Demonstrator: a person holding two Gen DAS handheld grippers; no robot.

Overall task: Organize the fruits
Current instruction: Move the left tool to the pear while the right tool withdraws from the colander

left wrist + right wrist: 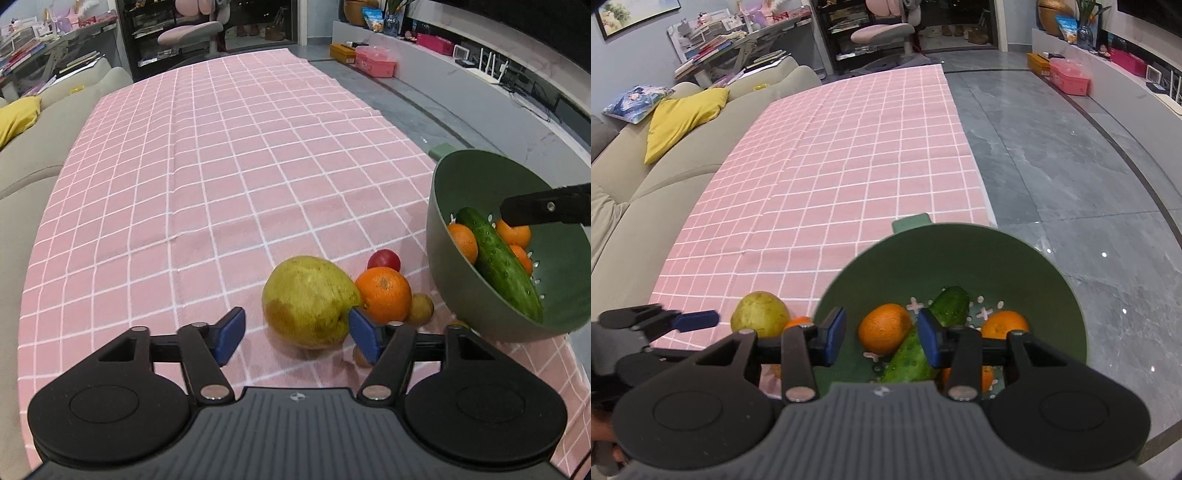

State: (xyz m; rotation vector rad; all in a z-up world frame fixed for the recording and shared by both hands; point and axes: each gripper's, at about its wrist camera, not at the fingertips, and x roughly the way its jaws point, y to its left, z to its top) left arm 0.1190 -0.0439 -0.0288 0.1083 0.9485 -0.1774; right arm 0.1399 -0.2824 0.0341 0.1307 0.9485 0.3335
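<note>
A large green-yellow pear point(308, 301) lies on the pink checked cloth, right in front of my open left gripper point(295, 334), its near side between the blue pads. Beside it lie an orange point(384, 293), a red tomato point(384, 259) and small brown fruits point(421, 308). A green colander bowl point(443, 221) holds a cucumber point(502, 262) and several oranges point(463, 242). My right gripper point(881, 341) is open and empty above the bowl point(960, 258), over the cucumber point(923, 343) and oranges point(884, 328). The pear point(759, 319) shows to its left.
The table's right edge drops to a grey tiled floor point(1071, 166). A beige sofa point(665, 177) with a yellow cushion runs along the left side. The bowl sits at the table's near right corner, its handle point(910, 223) pointing away.
</note>
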